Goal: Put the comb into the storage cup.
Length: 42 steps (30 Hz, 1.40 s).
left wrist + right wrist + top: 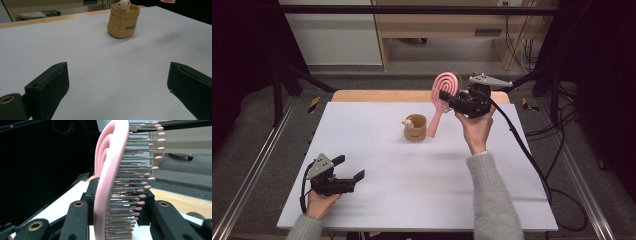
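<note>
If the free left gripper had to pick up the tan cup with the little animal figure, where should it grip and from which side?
Probably the cup across its upper wall just below the rim, the left gripper coming level from the person's side. It stands upright on the table, apart from the pink hairbrush, and bulges lower down. I would keep clear of the figure perched on the rim.

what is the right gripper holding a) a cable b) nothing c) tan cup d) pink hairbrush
d: the right gripper is shut on the pink hairbrush, held above the table; in the right gripper view its head sits between the jaws, while the tan cup stands apart.
</note>
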Each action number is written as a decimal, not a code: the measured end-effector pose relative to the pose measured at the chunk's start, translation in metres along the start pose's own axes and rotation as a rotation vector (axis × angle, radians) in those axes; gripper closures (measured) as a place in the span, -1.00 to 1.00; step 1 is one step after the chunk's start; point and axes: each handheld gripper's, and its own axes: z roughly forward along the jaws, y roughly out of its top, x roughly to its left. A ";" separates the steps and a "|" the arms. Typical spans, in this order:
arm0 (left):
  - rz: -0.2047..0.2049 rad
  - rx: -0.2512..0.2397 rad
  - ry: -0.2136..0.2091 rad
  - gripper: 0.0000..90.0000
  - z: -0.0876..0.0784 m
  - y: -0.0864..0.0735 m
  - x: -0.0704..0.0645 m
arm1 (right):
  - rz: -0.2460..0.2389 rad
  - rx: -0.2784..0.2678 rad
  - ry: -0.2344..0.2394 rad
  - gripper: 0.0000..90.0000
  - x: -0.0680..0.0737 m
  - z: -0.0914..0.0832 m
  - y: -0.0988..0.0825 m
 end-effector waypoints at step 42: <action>0.000 0.000 0.000 -0.91 0.000 0.000 0.002 | -0.011 0.003 -0.067 0.41 0.003 0.059 0.017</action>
